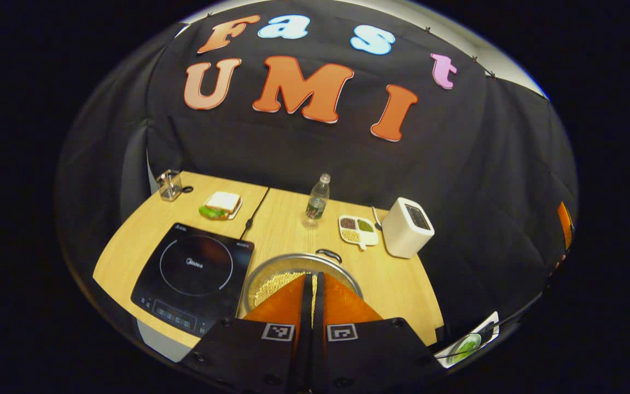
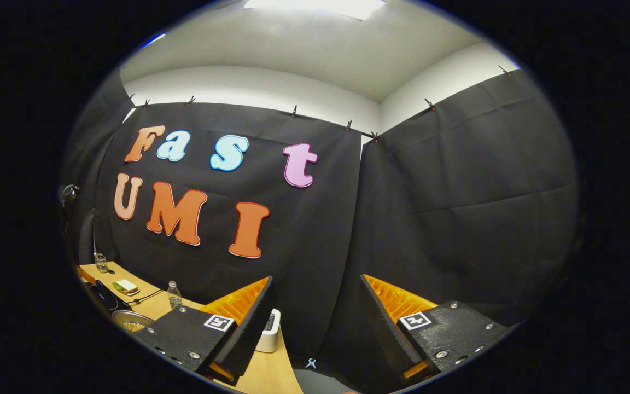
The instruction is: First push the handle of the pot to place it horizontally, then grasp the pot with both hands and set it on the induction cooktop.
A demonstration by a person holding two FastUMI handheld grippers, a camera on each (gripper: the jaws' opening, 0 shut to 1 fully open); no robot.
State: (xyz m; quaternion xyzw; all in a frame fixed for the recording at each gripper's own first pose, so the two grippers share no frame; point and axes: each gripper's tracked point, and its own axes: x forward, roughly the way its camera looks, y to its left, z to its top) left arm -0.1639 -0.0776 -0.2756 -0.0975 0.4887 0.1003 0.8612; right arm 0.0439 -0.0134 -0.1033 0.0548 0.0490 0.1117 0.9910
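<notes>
So the pot (image 1: 299,276) sits on the wooden table (image 1: 397,284) just to the right of the black induction cooktop (image 1: 194,276), nearly touching it, with what looks like yellowish beans or grains inside. One handle (image 1: 328,255) shows on its far rim, a dark loop pointing away toward the water bottle (image 1: 318,198) and the divided snack dish (image 1: 358,230).

The left gripper (image 1: 312,279) is pinched closed with nothing between its fingers, and its tips hang over the near side of the pot. The right gripper (image 2: 315,306) is spread wide, empty, aimed high at the booth wall and well off to the right of the table; from there the pot (image 2: 130,319) is just a sliver at the lower left.

My read: we're still at the handle-pushing step. Closed fingers are honestly a good poker. I'd bring the tip down beside the far handle, touch its side low near the rim, and nudge slowly so the pot turns in place instead of sliding into the cooktop or toward the white toaster (image 1: 407,226). Keep it gentle, or the contents could slosh out.
</notes>
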